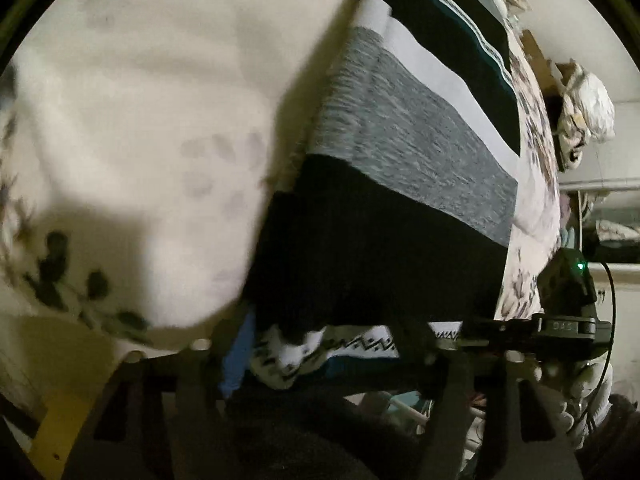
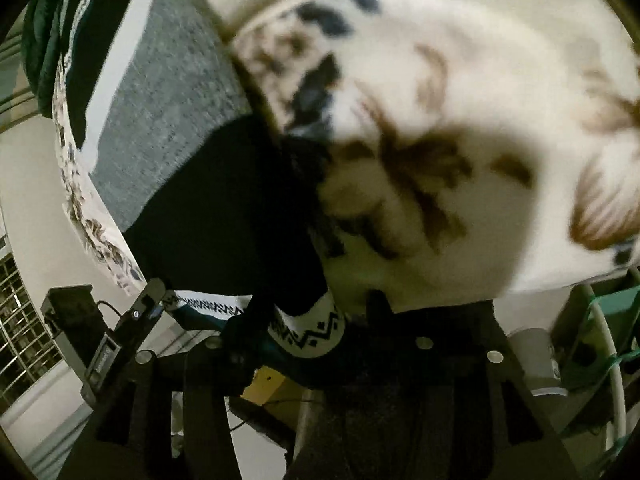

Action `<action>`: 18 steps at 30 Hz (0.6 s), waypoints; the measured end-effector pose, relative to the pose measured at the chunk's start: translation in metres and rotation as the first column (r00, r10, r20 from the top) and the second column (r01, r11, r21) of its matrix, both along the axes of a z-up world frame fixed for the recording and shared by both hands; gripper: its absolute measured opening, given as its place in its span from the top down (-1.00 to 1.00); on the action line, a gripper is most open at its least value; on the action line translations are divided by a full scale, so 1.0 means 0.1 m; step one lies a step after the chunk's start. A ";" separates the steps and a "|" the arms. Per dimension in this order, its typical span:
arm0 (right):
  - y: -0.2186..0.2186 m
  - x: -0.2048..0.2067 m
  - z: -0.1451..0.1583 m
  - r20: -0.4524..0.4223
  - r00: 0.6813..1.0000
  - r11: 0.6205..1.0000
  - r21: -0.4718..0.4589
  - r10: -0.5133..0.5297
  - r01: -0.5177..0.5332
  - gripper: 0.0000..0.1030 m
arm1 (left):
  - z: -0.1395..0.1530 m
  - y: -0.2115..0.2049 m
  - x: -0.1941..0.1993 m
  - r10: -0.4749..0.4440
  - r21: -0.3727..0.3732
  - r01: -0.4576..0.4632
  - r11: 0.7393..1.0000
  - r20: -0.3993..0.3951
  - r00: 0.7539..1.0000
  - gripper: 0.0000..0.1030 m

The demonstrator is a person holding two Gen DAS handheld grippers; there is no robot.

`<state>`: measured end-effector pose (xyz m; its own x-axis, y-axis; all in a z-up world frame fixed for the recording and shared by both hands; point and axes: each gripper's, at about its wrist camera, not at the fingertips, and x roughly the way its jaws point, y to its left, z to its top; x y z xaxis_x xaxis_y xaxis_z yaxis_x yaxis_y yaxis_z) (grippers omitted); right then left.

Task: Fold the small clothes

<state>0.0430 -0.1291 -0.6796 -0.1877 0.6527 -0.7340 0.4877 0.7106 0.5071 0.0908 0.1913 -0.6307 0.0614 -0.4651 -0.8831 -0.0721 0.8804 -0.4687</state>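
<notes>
Item: left gripper (image 1: 320, 344), nearest in its own view, jaws apart, straddling the near-left corner of the garment; no pad can be seen pressing on cloth. Item: right gripper (image 2: 316, 344), nearest in its own view, jaws likewise apart, straddling the near-right corner, again with no visible pinch. Item: zigzag-patterned hem band (image 1: 288, 356), white knit with black figures. It is bunched up between each pair of fingers and runs left to right between the two tools along the near edge. Item: colour-block knitted garment (image 1: 380, 260), the task's thing, lying flat on the bed. Its black panel is just beyond the hem, then come a grey marl panel (image 1: 400, 140), a white band and, farthest, a dark green panel (image 1: 440, 40) with pale stripes. Its long axis runs straight away from both grippers, near to far. Each hand is at its own corner and neither is noticeably nearer. Item: leaf-print bedding (image 1: 140, 120), cream and blurred, lying to the left and right of the garment. Note: as judged, the coming move would be to close on both hem corners and carry them toward the far green end, folding across the long axis. An uneven lift could skew the crease.
</notes>
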 end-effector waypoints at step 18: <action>0.40 0.06 0.39 0.088 0.995 0.998 0.038 -0.057 0.053 0.70 | 0.27 0.13 -0.10 0.105 -0.045 -0.106 0.993 -0.014 0.994 0.87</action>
